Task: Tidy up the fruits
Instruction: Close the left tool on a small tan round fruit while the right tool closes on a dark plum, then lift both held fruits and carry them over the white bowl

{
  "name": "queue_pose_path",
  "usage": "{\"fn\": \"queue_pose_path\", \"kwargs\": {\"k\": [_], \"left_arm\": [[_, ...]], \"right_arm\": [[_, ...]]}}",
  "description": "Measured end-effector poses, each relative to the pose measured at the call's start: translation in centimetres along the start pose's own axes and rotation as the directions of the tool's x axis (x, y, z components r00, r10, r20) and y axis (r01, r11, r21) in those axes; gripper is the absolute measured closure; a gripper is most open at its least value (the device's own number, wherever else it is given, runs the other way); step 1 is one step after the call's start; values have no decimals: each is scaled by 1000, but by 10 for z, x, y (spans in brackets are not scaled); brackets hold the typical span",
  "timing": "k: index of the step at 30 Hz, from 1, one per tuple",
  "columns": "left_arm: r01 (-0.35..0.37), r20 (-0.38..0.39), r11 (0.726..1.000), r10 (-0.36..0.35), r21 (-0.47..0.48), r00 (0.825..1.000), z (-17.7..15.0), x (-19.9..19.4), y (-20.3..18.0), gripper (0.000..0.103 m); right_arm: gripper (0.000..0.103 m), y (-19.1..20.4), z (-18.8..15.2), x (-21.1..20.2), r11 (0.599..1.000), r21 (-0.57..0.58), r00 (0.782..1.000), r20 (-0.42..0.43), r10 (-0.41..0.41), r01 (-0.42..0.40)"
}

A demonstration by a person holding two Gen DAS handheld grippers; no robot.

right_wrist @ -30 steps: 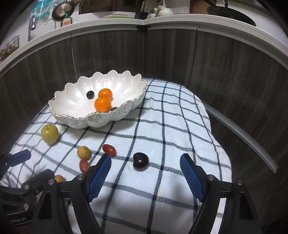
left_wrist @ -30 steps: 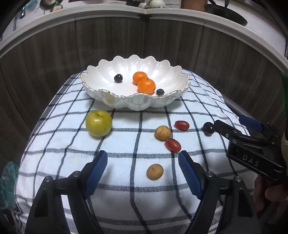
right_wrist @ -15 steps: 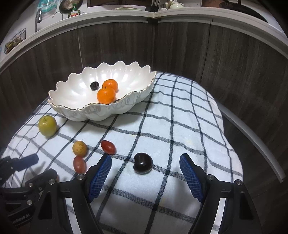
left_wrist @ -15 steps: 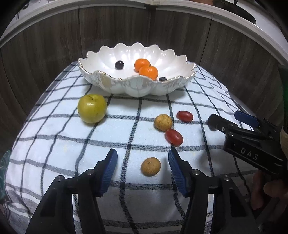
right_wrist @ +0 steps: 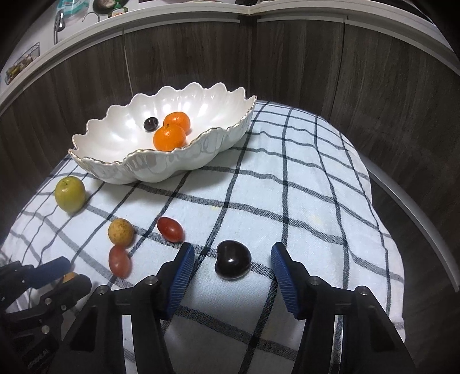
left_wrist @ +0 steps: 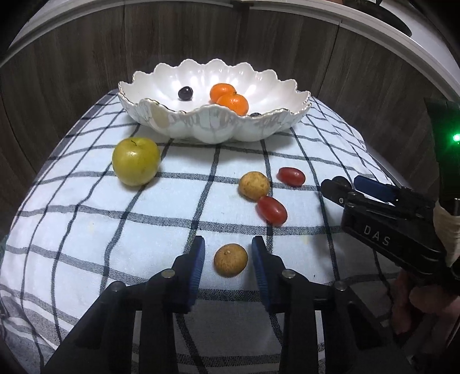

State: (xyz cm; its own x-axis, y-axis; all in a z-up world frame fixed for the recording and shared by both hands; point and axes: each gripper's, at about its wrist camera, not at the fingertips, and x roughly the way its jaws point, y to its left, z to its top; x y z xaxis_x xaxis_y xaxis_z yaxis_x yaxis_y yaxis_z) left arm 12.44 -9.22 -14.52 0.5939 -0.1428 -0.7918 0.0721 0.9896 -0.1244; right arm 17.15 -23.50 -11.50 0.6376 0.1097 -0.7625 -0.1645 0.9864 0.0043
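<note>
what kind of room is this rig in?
Likely a home kitchen: a counter with a faucet and a bottle runs behind, and a fruit bowl sits on a checked cloth.

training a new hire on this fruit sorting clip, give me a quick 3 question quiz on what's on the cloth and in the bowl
1. True or false: the apple lies in the bowl.
2. How many oranges are in the bowl?
3. Which fruit sits between the pads of the left gripper? A) red grape B) tan fruit C) dark plum

Key
1. False: it rests on the cloth, beside the bowl.
2. Two, touching each other.
3. B: the tan fruit, with slim gaps at both pads as the jaws have just been closing. The dark plum lies between the wider-set pads of the right gripper, also closing.
</note>
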Motion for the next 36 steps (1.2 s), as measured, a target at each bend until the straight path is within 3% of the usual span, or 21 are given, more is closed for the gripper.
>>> {"fn": "queue_pose_path", "kwargs": {"k": [6,8,11,36], "left_arm": [[-3,0,1000,3,-4,1000,-1,1,2,77],[-3,4,1000,3,1,1000,-2,1,1,78],[-4,6,1000,4,4,1000,-2,1,1,80],[16,47,1000,-17,24,999,10,-16,4,80]], "right_arm": [[55,2,-1,5,1000,-6,1000,-16,-3,3],[66,2,-1,8,1000,-4,1000,-27,-1,1],[75,2,-2,9,1000,-4,999,-34,1,-1],[76,3,0,-12,999,38,1000,-3,13,-13]]}}
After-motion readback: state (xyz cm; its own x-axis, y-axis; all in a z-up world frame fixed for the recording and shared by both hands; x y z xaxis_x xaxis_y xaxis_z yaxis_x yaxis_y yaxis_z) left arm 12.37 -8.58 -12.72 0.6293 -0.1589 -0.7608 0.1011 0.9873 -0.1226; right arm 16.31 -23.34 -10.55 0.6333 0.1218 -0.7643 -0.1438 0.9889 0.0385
